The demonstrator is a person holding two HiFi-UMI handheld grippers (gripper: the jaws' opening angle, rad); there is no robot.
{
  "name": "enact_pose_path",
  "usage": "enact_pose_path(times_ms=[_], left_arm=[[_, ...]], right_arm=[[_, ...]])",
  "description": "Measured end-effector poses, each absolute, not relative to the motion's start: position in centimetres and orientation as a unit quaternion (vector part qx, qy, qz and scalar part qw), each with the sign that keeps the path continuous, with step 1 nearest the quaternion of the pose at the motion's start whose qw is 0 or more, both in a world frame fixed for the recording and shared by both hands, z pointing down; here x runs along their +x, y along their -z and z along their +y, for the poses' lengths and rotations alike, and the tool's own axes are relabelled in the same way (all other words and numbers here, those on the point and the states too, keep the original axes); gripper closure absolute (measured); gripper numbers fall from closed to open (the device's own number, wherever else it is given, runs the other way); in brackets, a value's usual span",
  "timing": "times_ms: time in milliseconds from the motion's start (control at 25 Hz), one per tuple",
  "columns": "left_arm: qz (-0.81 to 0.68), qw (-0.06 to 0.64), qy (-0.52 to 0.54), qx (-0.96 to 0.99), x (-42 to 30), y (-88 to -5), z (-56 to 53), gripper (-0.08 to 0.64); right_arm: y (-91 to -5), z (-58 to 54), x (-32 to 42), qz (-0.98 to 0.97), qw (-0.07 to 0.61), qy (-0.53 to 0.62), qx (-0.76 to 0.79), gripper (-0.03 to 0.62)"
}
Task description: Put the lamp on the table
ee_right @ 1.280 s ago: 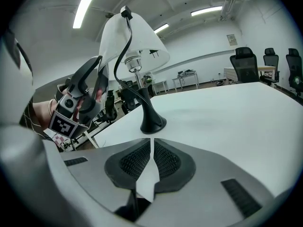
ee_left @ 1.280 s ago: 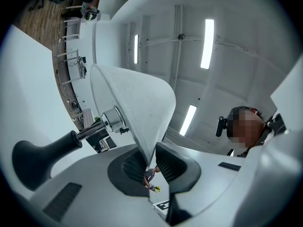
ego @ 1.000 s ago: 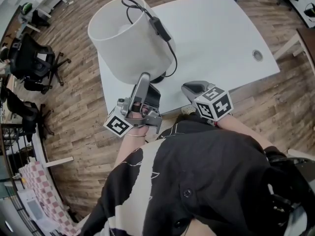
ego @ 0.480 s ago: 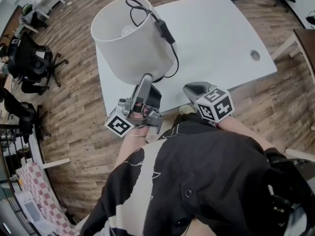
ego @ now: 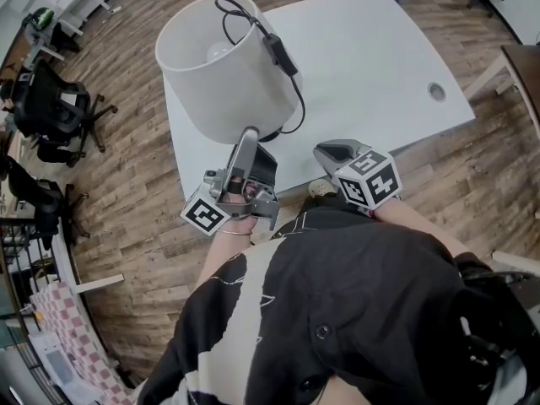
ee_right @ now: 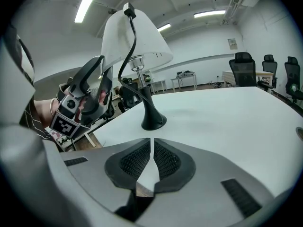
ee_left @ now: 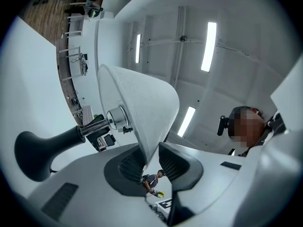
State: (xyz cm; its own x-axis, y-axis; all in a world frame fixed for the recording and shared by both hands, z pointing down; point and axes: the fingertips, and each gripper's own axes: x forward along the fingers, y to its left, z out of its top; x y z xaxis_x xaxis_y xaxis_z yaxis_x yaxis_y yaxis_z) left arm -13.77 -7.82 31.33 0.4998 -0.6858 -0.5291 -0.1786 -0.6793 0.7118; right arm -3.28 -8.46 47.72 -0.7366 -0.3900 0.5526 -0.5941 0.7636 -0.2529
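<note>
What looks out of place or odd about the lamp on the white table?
The black cord is odd. It is draped over the top rim of the white shade, one end tucked inside, rather than lying on the table. The shade's lower rim sits between the jaws of the left gripper, which have just been opening.

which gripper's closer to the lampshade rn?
Left. The left gripper has the rim of the lampshade between its fingers, which have just been opening. The right gripper is shut and apart from the lampshade, at the near edge of the table.
</note>
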Motion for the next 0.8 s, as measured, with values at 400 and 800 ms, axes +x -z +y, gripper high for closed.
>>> enact_pose_path(times_ms=[400, 800], left_arm=[[-0.263, 0.303, 0.425, 0.811, -13.88, -31.71, -7.53, 0.467], [-0.263, 0.312, 0.441, 0.799, -14.75, -32.21, -7.37, 0.424]], right_arm=[[-47.75, -8.39, -3.54, -0.908, 0.243, -0.208, 0.269, 0.557], [-47.66, -8.43, -3.91, -0.909, 0.244, -0.205, 0.269, 0.558]])
